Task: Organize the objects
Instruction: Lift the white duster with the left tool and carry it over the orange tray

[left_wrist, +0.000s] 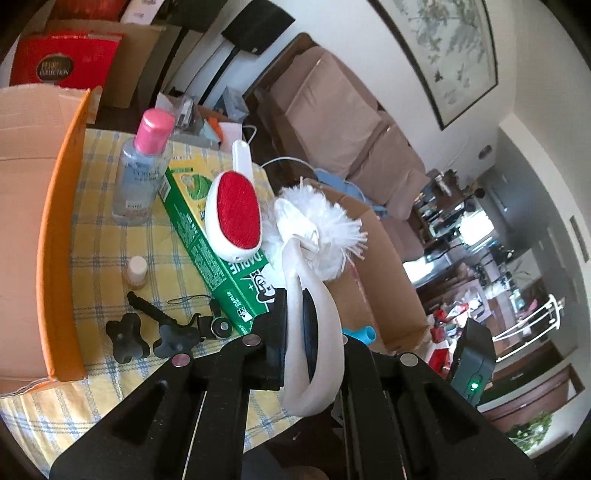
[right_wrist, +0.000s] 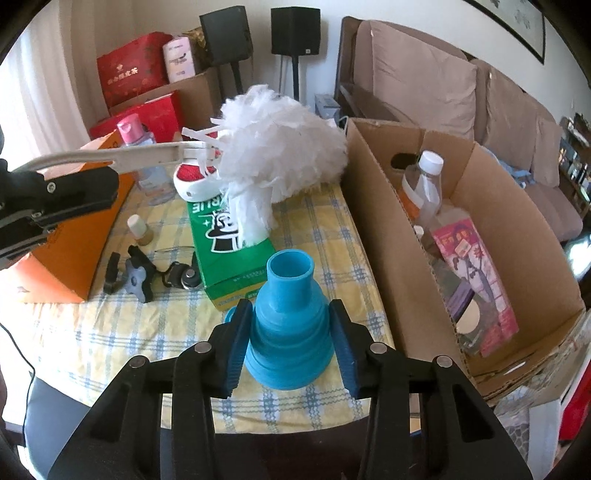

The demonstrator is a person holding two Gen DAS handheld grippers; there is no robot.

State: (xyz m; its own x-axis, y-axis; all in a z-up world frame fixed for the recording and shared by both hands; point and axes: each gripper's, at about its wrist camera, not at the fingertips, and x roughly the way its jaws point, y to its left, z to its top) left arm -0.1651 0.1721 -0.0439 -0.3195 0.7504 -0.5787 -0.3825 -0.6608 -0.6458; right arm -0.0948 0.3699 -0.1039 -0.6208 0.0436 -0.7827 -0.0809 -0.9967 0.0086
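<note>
Left gripper (left_wrist: 295,325): jaws pinch the white duster (right_wrist: 280,155) handle.
Right gripper (right_wrist: 291,339): jaws hug the blue funnel (right_wrist: 286,325), maybe touching.
Green box (right_wrist: 229,258): beside funnel, reads "DARLIE".

We observe a brown cushioned sofa (right_wrist: 491,99) along the wall behind the desk (right_wrist: 110,332), which is covered by a yellow and blue checked cloth, and a framed painting (left_wrist: 448,48) hanging above the sofa. Two black speakers (right_wrist: 295,31) on stands occupy the far wall, just beside a stack of red gift boxes (right_wrist: 131,70) resting on a cardboard carton. In the left wrist view we also note a red tin (left_wrist: 62,61) lettered "COLLECTION" and, well apart at the far end of the room, a cluttered shelf unit (left_wrist: 454,218).
</note>
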